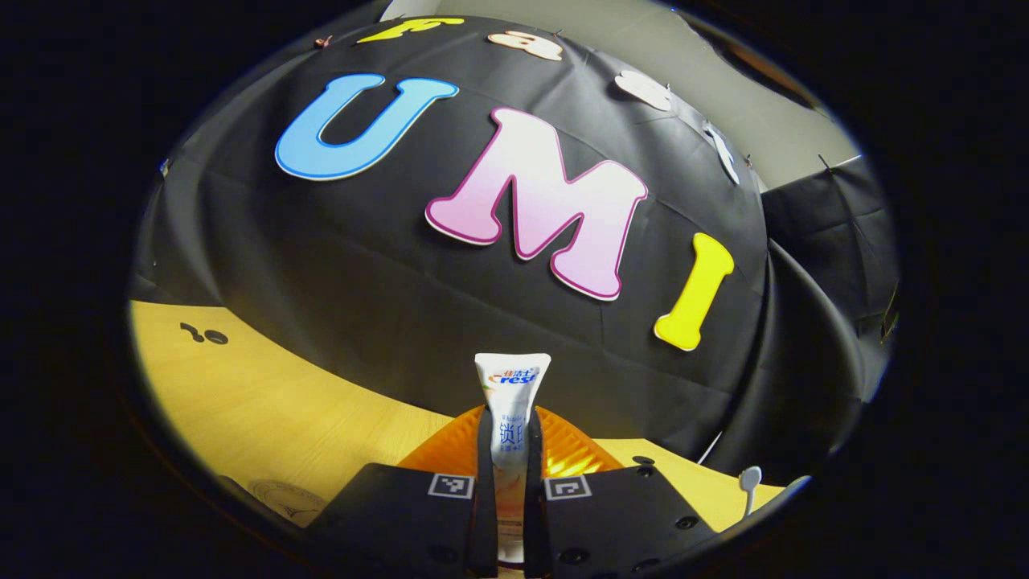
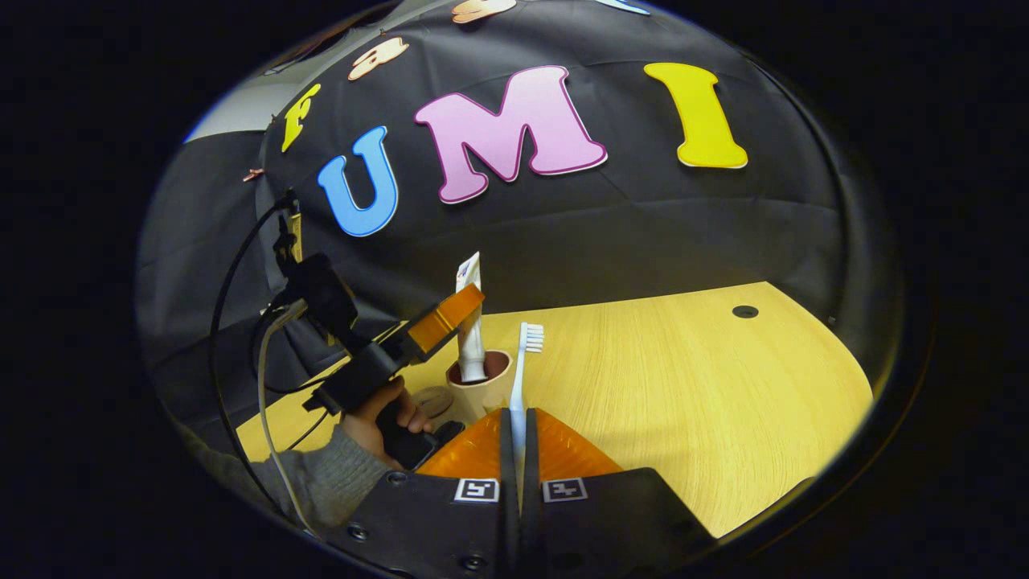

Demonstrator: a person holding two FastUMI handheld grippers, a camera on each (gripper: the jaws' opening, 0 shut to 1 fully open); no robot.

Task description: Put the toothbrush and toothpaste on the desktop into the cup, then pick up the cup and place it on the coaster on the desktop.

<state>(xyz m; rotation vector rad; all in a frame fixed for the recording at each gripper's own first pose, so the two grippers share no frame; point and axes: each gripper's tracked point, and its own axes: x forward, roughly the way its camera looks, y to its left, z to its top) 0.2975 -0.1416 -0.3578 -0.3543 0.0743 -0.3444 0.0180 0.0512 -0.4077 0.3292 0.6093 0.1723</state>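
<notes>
The toothpaste (image 1: 511,402) stands upright, clenched between the two fingers of my left gripper (image 1: 510,515). In the right gripper view its lower end sits inside the cup (image 2: 481,388), its upper end rising past the rim. The cup stands on the desktop (image 2: 683,378) toward its left edge, with a round coaster (image 2: 434,400) just beside it. My left hand (image 2: 378,418), grey sleeve at the wrist, grips the left gripper's handle there. My right gripper (image 2: 519,474) clamps the toothbrush (image 2: 524,378) by its handle, bristle head up, just right of the cup and apart from it.
</notes>
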